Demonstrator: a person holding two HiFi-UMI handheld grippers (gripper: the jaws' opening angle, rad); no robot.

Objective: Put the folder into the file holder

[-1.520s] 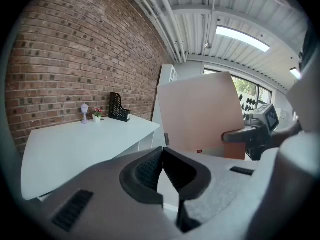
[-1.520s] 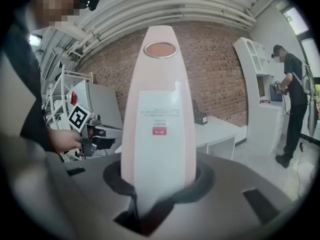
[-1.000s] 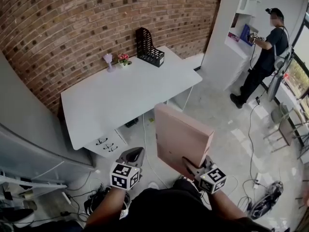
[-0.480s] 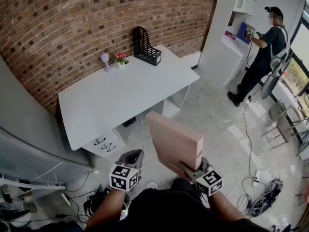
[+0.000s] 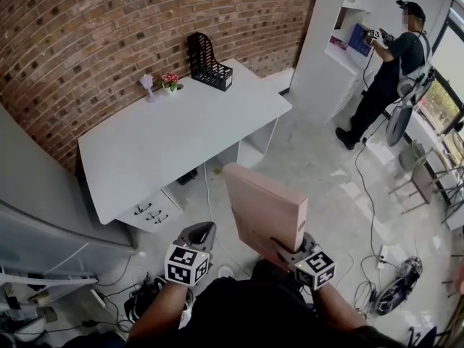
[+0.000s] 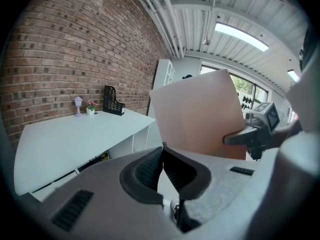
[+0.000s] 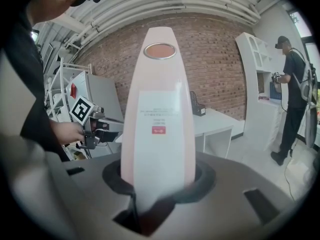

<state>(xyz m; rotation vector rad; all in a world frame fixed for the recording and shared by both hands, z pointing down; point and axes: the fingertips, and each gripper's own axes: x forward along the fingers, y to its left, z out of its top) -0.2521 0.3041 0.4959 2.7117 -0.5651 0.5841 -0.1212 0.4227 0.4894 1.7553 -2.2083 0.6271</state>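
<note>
head view has me well short of the desk [image 5: 174,143]: the pink box folder [image 5: 264,209] stands upright in my right gripper [image 5: 288,250], jaws pinching its lower end. the black file holder [image 5: 209,64] sits at the desk's far corner, so approach and insertion remain. left gripper [image 5: 204,232] jaws are pressed together, empty. only the right gripper view shows the folder's spine label.

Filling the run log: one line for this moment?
right gripper: shut on folder | left gripper: shut, empty | holder: on desk
</note>
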